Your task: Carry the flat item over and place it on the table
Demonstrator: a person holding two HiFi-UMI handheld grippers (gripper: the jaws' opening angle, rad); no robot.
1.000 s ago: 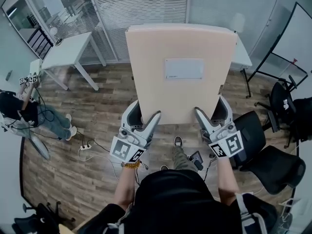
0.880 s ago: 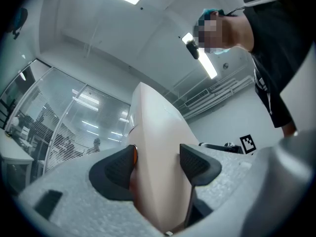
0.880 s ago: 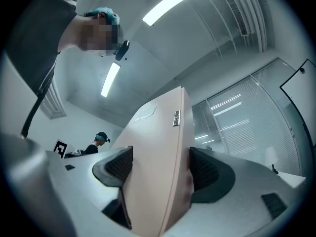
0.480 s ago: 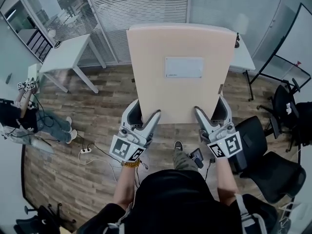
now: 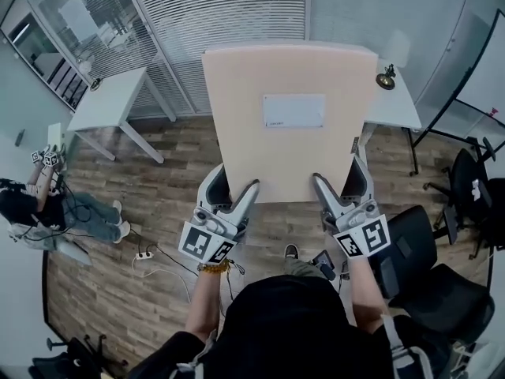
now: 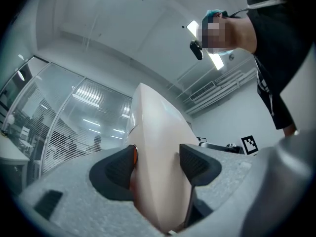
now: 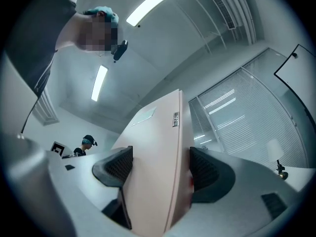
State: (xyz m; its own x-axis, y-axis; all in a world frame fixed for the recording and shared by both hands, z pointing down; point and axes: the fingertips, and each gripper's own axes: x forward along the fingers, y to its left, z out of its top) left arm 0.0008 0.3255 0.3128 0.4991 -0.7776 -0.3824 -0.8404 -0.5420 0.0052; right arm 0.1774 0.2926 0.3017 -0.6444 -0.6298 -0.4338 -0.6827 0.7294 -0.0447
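A large flat pale-peach board [image 5: 288,121] with a white label [image 5: 293,110] is held out in front of me, above the wooden floor. My left gripper [image 5: 231,197] is shut on its near left corner, and my right gripper [image 5: 341,194] is shut on its near right corner. In the left gripper view the board [image 6: 157,162] sits clamped between both black pads [image 6: 197,164]. The right gripper view shows the board [image 7: 157,162] edge-on between its pads [image 7: 118,166]. A white table [image 5: 394,101] stands beyond the board's far right corner, partly hidden by it.
A second white table [image 5: 114,101] stands at the left by the glass wall with blinds. Black office chairs [image 5: 418,243] crowd the right. A person [image 5: 47,208] sits on the floor at far left, near a power strip and cables [image 5: 146,253]. A small dark object [image 5: 385,78] rests on the right table.
The view has shifted slightly: the floor and tables have slid back toward me as I carry the board forward. Both grippers keep the same hold on the board.
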